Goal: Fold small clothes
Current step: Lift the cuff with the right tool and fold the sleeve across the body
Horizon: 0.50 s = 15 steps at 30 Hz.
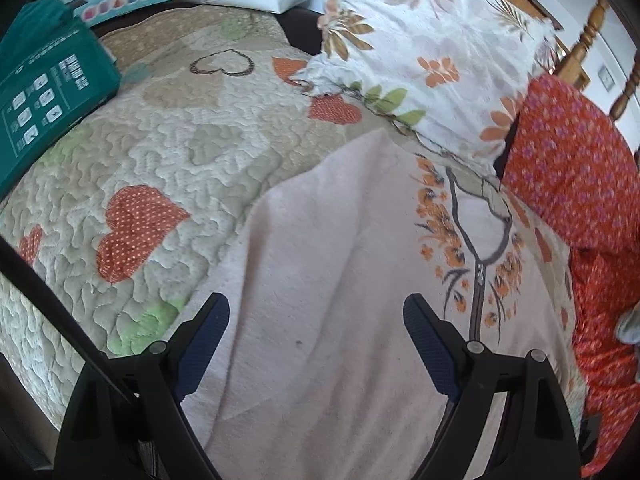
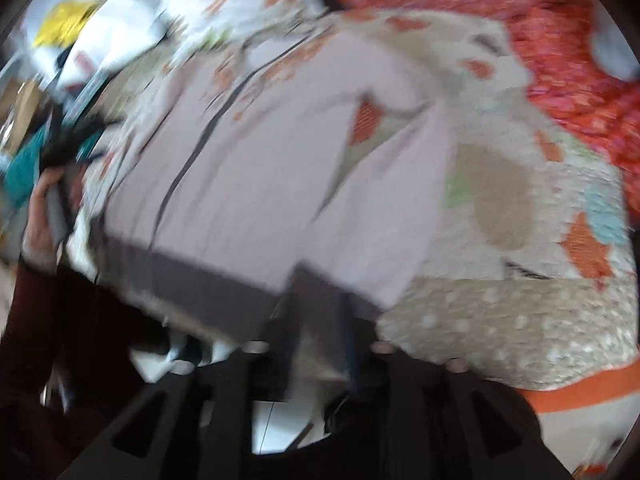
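Note:
A pale pink small garment [image 1: 328, 248] with an orange and grey tree print [image 1: 472, 240] lies spread on a quilted bedspread [image 1: 168, 152]. My left gripper [image 1: 316, 316] hangs open just above the garment, its blue-padded fingers [image 1: 204, 340] apart with nothing between them. The right wrist view is blurred. There the garment [image 2: 260, 176] shows a grey hem band [image 2: 192, 280] and a sleeve [image 2: 384, 216]. My right gripper [image 2: 320, 320] looks shut on the grey cuff [image 2: 316, 304] of that sleeve near the bed edge.
A floral pillow [image 1: 432, 52] and a red patterned cushion [image 1: 572, 172] lie beyond the garment. A teal box [image 1: 44, 92] sits at the left. A wooden chair [image 1: 584, 36] stands behind. The person's hand [image 2: 40, 216] shows at the left.

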Available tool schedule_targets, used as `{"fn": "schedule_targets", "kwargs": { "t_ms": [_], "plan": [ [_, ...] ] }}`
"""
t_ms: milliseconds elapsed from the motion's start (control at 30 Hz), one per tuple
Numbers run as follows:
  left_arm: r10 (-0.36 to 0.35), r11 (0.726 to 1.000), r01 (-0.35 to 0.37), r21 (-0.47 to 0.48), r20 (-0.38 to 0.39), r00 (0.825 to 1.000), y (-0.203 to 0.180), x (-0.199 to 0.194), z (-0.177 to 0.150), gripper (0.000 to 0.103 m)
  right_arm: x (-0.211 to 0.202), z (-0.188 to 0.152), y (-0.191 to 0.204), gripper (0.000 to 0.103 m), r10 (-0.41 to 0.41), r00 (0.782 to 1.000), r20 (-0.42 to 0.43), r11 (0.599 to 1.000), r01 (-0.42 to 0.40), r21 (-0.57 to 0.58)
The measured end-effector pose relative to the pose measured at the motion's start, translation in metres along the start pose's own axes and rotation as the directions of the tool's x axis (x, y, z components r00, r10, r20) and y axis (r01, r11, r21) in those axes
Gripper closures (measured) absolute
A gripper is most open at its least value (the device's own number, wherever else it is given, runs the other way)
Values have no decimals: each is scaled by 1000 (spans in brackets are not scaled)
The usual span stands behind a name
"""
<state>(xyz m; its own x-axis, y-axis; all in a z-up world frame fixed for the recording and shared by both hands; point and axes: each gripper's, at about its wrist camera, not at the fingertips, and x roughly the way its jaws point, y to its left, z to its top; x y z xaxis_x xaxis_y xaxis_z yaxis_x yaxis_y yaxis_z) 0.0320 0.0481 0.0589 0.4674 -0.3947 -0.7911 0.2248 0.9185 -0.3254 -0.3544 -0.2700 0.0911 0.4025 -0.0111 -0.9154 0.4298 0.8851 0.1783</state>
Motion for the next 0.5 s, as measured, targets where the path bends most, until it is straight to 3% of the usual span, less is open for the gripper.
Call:
{"fn": "schedule_targets", "kwargs": {
  "t_ms": [33,67,167,267,300,333,400,500],
  "plan": [
    [-1,1000,1,3,-5,1000,-1,1,-1,15,-2,0,-9,53,-21,999,23,999,20,49],
    [-2,1000,2,4,-9,1000,-1,2,-2,15,0,0,-16,52,-35,999,25,996,33,82],
    [0,1000,0,-3,-14,1000,-1,3,-4,15,22,2,-35,52,-86,996,-16,980,88,179],
    [7,1000,-7,1,-12,1000,-3,5,-5,15,55,4,-38,54,-78,995,-54,971,88,220],
    [9,1000,-9,4,-13,1000,-3,5,-6,15,61,3,-36,64,-66,996,-64,971,79,226],
    [10,1000,-10,6,-15,1000,-3,6,-6,15,72,3,-33,100,-27,996,-86,972,46,231],
    [10,1000,-10,8,-19,1000,-3,7,-7,15,75,4,-29,100,-14,994,-110,977,37,211],
    [2,1000,-2,12,-18,1000,-4,6,-6,15,47,15,-36,101,-133,989,-62,978,141,155]
  ]
}}
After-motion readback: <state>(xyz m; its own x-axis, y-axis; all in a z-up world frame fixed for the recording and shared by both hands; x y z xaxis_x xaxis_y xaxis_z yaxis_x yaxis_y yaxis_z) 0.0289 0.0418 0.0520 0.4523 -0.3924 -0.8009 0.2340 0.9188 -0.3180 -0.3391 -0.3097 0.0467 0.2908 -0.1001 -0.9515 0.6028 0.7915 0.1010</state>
